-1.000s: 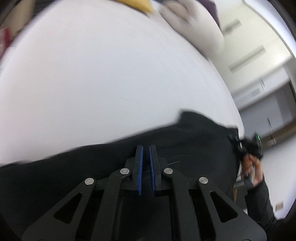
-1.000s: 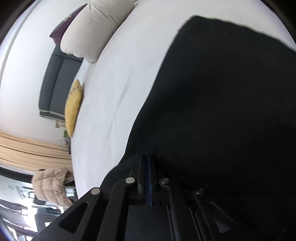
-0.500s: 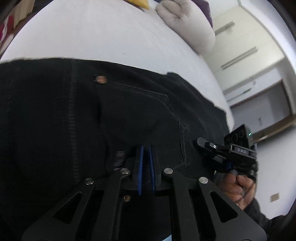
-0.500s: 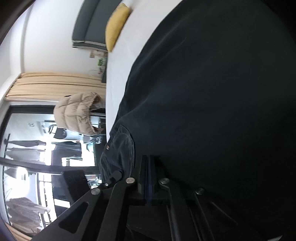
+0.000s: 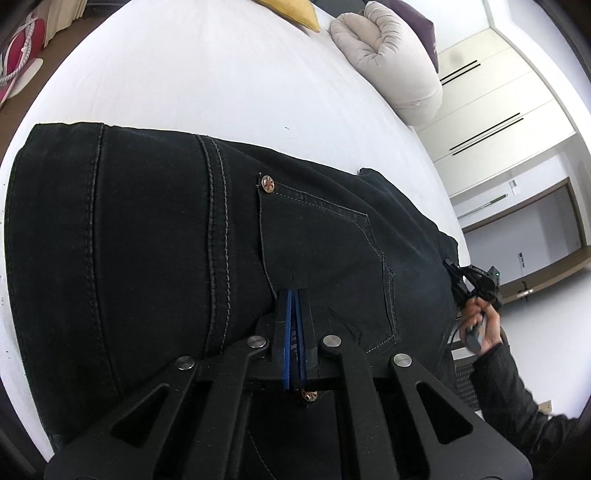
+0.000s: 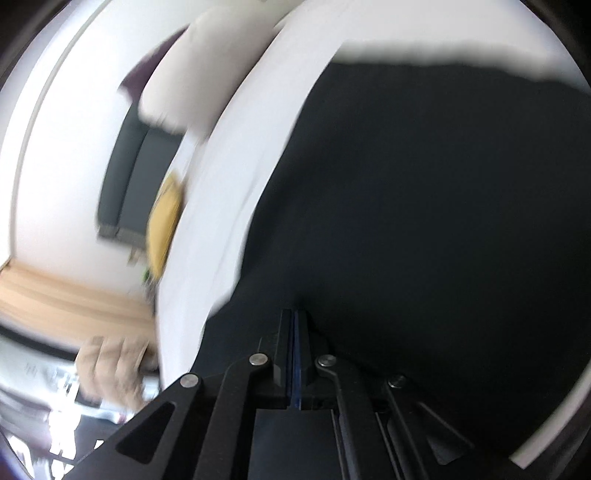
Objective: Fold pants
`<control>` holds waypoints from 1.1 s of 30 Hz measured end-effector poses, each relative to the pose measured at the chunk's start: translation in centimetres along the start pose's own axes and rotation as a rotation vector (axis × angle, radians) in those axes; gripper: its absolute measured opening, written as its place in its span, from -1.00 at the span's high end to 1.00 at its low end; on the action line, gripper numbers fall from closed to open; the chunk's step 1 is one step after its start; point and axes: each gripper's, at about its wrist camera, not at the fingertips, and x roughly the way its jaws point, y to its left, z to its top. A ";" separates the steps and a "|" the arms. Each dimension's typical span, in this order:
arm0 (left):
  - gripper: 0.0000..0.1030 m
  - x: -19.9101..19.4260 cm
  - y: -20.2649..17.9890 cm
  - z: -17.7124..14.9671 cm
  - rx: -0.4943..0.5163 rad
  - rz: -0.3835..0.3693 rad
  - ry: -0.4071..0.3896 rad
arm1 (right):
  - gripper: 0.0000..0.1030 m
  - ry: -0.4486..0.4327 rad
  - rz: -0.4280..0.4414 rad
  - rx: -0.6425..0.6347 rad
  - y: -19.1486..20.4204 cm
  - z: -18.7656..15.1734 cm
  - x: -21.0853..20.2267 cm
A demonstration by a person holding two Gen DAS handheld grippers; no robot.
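Observation:
Black jeans [image 5: 155, 236] lie folded on the white bed [image 5: 207, 74], back pocket and copper rivet facing up. My left gripper [image 5: 293, 291] is shut, its blue pads pinching a bit of the jeans' cloth near the pocket's edge. At the right end of the jeans a hand [image 5: 480, 321] in a dark sleeve holds my right gripper [image 5: 460, 277]. The right wrist view is motion-blurred: the right gripper [image 6: 295, 314] is shut with the black jeans [image 6: 424, 221] bunched up against its pads.
A beige pillow [image 5: 391, 55] and a yellow cushion [image 5: 295, 11] lie at the head of the bed. White wardrobes [image 5: 491, 103] stand beyond the bed. A dark sofa [image 6: 136, 177] and a beige jacket [image 6: 110, 369] show blurred to the right gripper's left.
The jeans were swept over the sheet and laid down flat; the waist and pocket now spread in front of the left gripper. The right view swung back to the pillow and sofa.

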 end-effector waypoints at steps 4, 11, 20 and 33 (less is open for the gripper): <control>0.91 -0.8 0.2 0.0 -0.010 -0.001 0.001 | 1.00 -0.176 -0.246 -0.004 -1.3 5.8 -4.5; 0.91 -2.1 -4.5 0.3 0.082 0.044 -0.015 | -0.25 -0.263 -0.183 -0.094 2.4 3.7 -12.3; 0.91 6.0 -10.9 0.8 0.154 -0.033 0.128 | -0.10 -0.191 -0.085 0.179 -5.0 -1.6 -11.5; 0.91 8.3 -8.4 0.3 0.093 -0.011 0.176 | -0.01 -0.225 0.009 0.312 -9.0 0.7 -10.5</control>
